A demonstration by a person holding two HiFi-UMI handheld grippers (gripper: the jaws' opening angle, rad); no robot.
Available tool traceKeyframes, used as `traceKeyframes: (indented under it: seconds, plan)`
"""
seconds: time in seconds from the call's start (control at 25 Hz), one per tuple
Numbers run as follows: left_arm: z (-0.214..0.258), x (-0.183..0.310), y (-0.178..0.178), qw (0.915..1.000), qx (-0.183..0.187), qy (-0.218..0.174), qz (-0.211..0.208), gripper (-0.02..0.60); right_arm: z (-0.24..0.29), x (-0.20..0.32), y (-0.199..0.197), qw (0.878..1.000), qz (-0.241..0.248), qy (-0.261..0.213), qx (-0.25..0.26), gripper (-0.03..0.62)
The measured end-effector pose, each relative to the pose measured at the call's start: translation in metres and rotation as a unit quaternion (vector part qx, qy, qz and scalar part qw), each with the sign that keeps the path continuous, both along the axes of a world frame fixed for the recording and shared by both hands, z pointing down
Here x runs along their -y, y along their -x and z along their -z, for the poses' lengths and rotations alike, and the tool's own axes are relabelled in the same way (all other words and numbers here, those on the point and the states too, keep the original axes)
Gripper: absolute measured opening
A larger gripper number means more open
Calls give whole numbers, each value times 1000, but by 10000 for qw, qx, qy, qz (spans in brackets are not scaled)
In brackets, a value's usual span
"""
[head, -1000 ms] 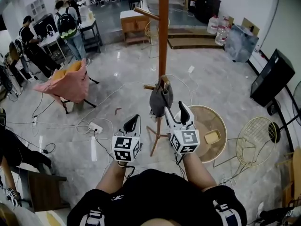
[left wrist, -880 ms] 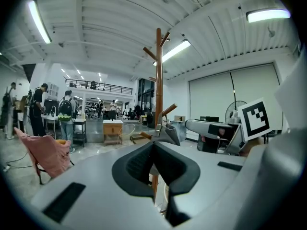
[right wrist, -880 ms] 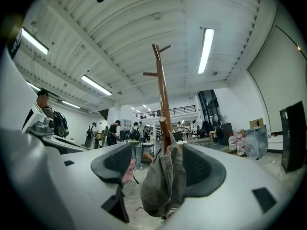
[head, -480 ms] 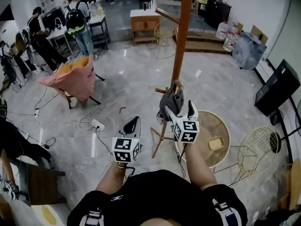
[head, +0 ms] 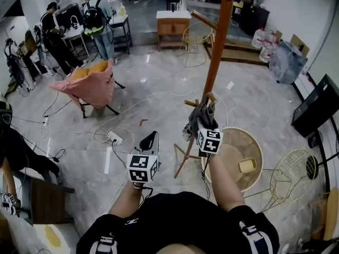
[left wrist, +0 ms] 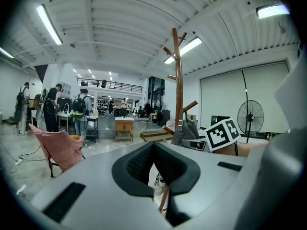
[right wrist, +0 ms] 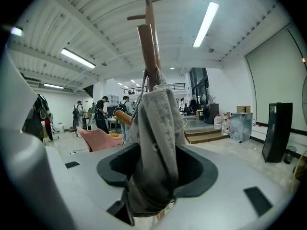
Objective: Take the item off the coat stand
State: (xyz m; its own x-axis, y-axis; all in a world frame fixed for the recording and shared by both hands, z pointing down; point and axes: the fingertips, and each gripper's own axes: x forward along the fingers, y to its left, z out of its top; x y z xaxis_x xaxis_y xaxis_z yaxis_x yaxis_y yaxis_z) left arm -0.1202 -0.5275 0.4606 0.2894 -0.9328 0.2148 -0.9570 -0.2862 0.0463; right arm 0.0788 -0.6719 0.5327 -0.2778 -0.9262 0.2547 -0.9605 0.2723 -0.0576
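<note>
A tall wooden coat stand (head: 214, 67) rises in front of me. A grey fabric bag (head: 200, 118) hangs from one of its low pegs. My right gripper (head: 204, 125) is up at the bag, and its jaws are closing with the grey fabric (right wrist: 156, 147) filling the gap between them, pads against the cloth. The stand's pole (right wrist: 147, 51) rises just behind the bag. My left gripper (head: 150, 138) is held lower and to the left, shut and holding nothing. From the left gripper view the stand (left wrist: 178, 80) and the bag (left wrist: 188, 131) are ahead to the right.
A round wicker table (head: 238, 157) and a wire chair (head: 291, 173) stand to the right of the stand's base. Cables and a power strip (head: 112, 138) lie on the floor at left. A pink-draped chair (head: 92, 83) and several people (head: 100, 20) are farther back left.
My right gripper has moved forward and up to the grey bag, opened wide, then closed around it. The left gripper has stayed in place.
</note>
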Motion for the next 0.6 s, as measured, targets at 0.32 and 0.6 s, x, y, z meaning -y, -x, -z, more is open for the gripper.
traceKeyframes:
  seconds: [0.32, 0.6]
  plan:
    - [-9, 1, 3, 10000, -15, 0, -62, 12, -2, -7, 0, 9998, -143, -59, -98, 49]
    - [-4, 6, -4, 9998, -40, -88, -168, 12, 36, -26, -6, 9981, -89, -573, 220, 41]
